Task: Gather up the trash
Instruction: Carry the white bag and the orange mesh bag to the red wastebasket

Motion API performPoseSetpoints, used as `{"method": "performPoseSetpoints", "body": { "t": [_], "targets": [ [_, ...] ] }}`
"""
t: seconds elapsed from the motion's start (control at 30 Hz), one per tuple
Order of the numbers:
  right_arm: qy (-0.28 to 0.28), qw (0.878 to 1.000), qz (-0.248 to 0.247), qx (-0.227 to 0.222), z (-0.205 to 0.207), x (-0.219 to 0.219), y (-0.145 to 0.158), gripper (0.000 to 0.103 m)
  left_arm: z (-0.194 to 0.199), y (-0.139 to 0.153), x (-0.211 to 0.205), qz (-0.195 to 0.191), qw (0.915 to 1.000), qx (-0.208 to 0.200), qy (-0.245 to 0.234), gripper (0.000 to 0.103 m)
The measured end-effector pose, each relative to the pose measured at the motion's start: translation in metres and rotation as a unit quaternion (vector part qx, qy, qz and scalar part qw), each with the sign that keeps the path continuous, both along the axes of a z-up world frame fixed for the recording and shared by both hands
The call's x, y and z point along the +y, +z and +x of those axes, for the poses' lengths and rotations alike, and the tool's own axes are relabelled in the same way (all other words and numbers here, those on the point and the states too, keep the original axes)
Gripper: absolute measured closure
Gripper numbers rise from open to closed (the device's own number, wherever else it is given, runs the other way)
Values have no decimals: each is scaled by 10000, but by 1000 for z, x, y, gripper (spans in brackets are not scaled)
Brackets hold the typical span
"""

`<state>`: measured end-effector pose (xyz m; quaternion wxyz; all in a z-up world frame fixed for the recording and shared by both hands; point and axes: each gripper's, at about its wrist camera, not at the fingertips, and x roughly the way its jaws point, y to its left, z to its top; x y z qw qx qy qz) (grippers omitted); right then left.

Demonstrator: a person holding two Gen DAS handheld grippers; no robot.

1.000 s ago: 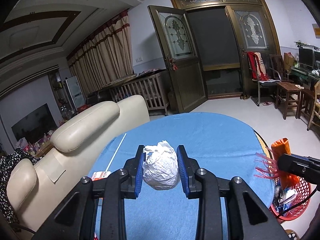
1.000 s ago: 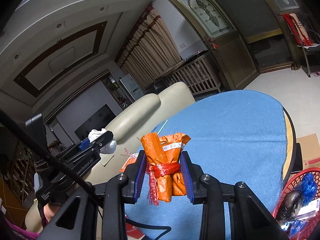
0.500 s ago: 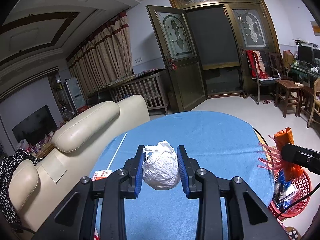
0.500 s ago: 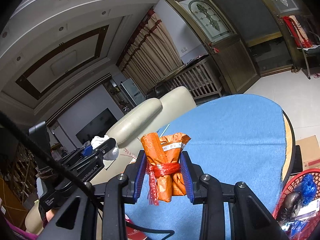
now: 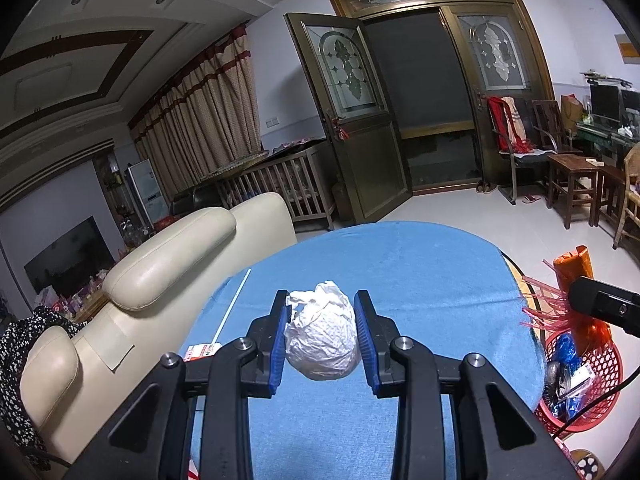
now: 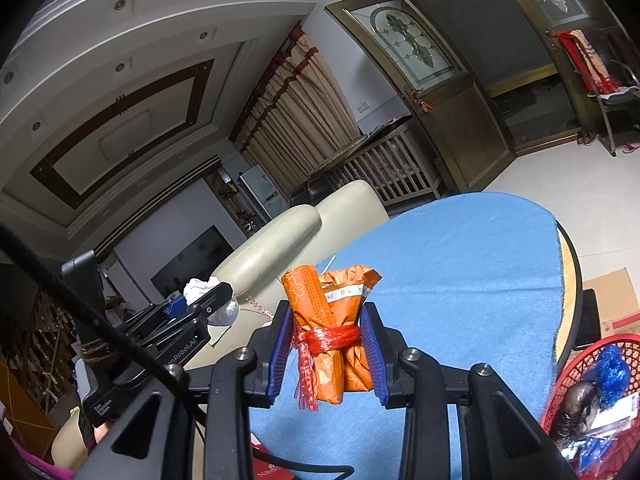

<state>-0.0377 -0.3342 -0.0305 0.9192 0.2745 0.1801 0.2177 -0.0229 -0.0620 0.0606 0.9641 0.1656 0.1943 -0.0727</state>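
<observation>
With both tools loaded, I am in the carry step of collecting trash. My left gripper point(image 5: 322, 334) is clamped on one white paper ball point(image 5: 321, 340), held above the blue tablecloth point(image 5: 400, 272). My right gripper point(image 6: 329, 354) is clamped on one orange wrapper bundle point(image 6: 334, 328), tied with a red net strip, also above the cloth. One red basket point(image 5: 600, 384) stands on the floor just beside the table's right edge and already holds several pieces; I cannot count them.

Next move, as I judge it: bring each gripper over the basket rim, then part the fingers so the piece drops inside.

Count on the cloth: one white straw point(image 5: 234, 306) and one small red-and-white label point(image 5: 202, 350), both near the left edge by the one cream sofa point(image 5: 168, 272).
</observation>
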Motion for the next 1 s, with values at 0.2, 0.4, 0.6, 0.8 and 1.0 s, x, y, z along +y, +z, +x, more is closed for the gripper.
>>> {"method": "performPoseSetpoints", "body": {
  "t": [0.2,0.4,0.6,0.8,1.0],
  "targets": [
    [-17,10000,32,-5,-3,-5,0,66,-2,-3,-5,60,10000,32,-27,69],
    [-34,10000,21,-11,-4,-7,0,66,-1,-2,-11,145,9998,66,-73,69],
    [-124,9999,63,-25,-14,-16,0,66,-1,0,-17,225,9997,35,-121,69],
    [-217,9997,126,-16,-23,-20,-1,66,-3,-3,-20,267,9995,55,-165,69],
    [-263,9996,142,-25,-31,-18,0,66,-3,-5,-25,299,9992,117,-243,69]
  ]
}}
